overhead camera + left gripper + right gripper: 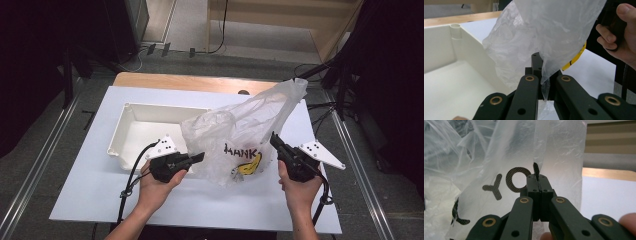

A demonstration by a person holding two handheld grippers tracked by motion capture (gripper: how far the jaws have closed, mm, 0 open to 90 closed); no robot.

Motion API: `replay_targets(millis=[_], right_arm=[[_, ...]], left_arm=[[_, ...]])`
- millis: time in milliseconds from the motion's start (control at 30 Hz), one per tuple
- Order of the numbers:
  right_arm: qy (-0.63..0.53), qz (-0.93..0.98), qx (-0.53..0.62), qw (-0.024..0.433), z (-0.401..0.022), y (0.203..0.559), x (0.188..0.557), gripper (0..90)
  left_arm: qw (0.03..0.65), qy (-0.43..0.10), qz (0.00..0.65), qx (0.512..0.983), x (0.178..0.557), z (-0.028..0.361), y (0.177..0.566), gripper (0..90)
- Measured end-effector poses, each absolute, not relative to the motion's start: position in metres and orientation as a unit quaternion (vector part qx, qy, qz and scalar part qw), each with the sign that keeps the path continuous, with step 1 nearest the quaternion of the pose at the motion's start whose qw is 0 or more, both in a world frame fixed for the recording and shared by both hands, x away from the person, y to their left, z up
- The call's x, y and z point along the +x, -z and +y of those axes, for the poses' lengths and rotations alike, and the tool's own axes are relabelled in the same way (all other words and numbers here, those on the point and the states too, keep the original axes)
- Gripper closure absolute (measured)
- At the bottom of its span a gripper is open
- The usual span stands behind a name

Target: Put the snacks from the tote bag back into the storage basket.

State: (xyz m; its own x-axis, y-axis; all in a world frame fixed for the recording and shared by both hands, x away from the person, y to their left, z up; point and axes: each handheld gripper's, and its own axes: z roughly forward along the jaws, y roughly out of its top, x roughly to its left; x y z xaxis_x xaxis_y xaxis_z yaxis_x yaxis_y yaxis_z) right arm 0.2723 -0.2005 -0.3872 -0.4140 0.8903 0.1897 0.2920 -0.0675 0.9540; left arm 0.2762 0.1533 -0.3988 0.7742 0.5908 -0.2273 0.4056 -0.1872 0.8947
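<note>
A clear, crinkled plastic bag [240, 127] with black letters and a yellow banana print stands puffed up in the middle of the white sheet, one handle sticking up at the back right. My left gripper [201, 157] pinches the bag's left edge; in the left gripper view its jaws [539, 65] are shut on a fold of the bag [549, 37] that hangs between them. At the bag's right side, my right gripper [274, 138] is shut on a thin pleat of the bag [499, 162], with its fingertips [537, 180] together just right of the printed letters.
A white rectangular tray [131, 131] lies behind and left of the bag, which leans over its right end; its wall [461, 47] is close to my left gripper. The white sheet [220, 200] covers a wooden table [190, 81]. Metal rails run along both sides.
</note>
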Motion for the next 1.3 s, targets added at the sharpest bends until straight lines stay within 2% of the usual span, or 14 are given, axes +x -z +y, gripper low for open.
replay_targets(millis=[200, 367, 533, 667, 767, 867, 933, 967, 1000, 1033, 1067, 1100, 1200, 1300], right_arm=[[-0.545, 0.632, 0.488, 0.255, -0.215, 0.402, 0.273, 85.2], [-0.573, 0.610, 0.487, 0.248, -0.228, 0.390, 0.264, 84.4], [-0.595, 0.605, 0.467, 0.249, -0.232, 0.367, 0.255, 65.8], [-0.595, 0.608, 0.454, 0.264, -0.233, 0.344, 0.253, 43.2], [-0.618, 0.592, 0.451, 0.255, -0.239, 0.323, 0.257, 34.7], [-0.622, 0.594, 0.446, 0.248, -0.234, 0.312, 0.263, 32.5], [-0.615, 0.601, 0.448, 0.244, -0.230, 0.311, 0.268, 33.1], [-0.593, 0.612, 0.462, 0.246, -0.222, 0.314, 0.278, 42.0], [-0.593, 0.612, 0.462, 0.246, -0.222, 0.314, 0.278, 42.0], [-0.581, 0.616, 0.467, 0.252, -0.220, 0.318, 0.283, 51.8], [-0.565, 0.621, 0.476, 0.263, -0.215, 0.329, 0.290, 75.1], [-0.564, 0.621, 0.478, 0.259, -0.214, 0.332, 0.291, 81.0], [-0.556, 0.627, 0.485, 0.252, -0.210, 0.347, 0.297, 90.0], [-0.530, 0.643, 0.493, 0.249, -0.204, 0.364, 0.304, 90.0]], left_arm=[[0.537, -0.079, 0.311, 0.780, 0.274, 0.145, 0.410, 90.0], [0.545, -0.082, 0.296, 0.780, 0.272, 0.144, 0.413, 88.7], [0.549, -0.079, 0.308, 0.773, 0.272, 0.146, 0.410, 90.0], [0.544, -0.076, 0.310, 0.776, 0.273, 0.147, 0.410, 90.0], [0.544, -0.075, 0.306, 0.778, 0.272, 0.145, 0.409, 90.0], [0.538, -0.083, 0.307, 0.781, 0.272, 0.143, 0.409, 89.6], [0.539, -0.089, 0.307, 0.779, 0.270, 0.142, 0.409, 87.6], [0.537, -0.083, 0.299, 0.784, 0.269, 0.140, 0.409, 87.3], [0.537, -0.083, 0.299, 0.784, 0.269, 0.140, 0.409, 85.8], [0.537, -0.084, 0.296, 0.785, 0.267, 0.140, 0.409, 85.8], [0.536, -0.086, 0.296, 0.786, 0.266, 0.140, 0.409, 85.0], [0.540, -0.090, 0.295, 0.783, 0.265, 0.141, 0.408, 84.9], [0.564, -0.085, 0.294, 0.767, 0.266, 0.146, 0.404, 80.8], [0.600, -0.095, 0.281, 0.743, 0.266, 0.149, 0.401, 61.7]])
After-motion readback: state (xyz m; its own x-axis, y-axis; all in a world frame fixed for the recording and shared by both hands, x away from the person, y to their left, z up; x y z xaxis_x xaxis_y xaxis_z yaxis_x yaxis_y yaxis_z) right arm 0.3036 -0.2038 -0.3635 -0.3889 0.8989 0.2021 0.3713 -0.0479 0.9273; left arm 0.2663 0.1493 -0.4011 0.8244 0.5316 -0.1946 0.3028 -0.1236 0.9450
